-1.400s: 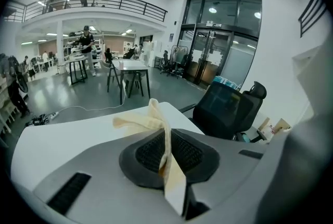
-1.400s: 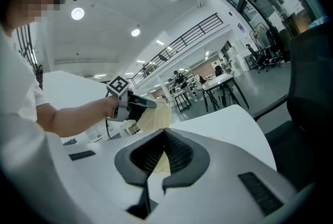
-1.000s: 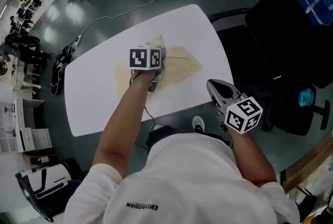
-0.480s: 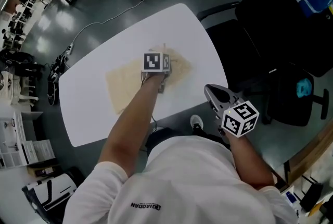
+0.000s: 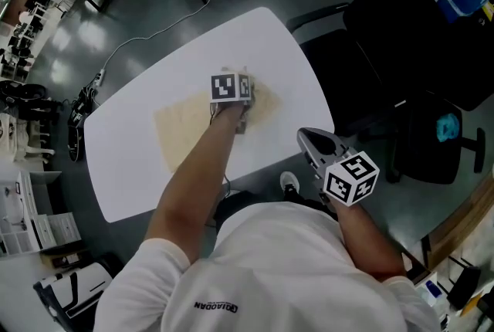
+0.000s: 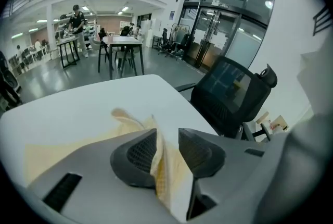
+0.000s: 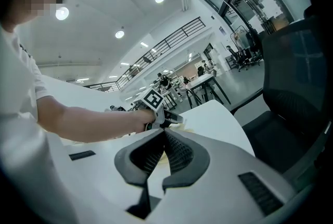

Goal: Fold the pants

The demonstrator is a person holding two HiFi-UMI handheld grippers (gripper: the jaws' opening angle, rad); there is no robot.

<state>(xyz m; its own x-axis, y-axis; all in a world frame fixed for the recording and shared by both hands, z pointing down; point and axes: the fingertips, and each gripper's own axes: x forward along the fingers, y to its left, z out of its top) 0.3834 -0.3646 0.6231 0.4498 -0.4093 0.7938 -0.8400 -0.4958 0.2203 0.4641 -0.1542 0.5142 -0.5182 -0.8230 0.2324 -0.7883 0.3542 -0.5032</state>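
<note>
Cream pants [image 5: 179, 130]: spread flat at the middle of the white table [image 5: 123, 168], one fold raised at the end nearest the black chair [image 5: 401, 37].
Left gripper [image 6: 166, 135]: over that fold, jaws just opened, cloth standing loose between the pads.
Right gripper [image 7: 164, 135]: off the table's near edge, clenched, empty.
Print on white shirt [image 5: 270, 269]: too small to read.
</note>
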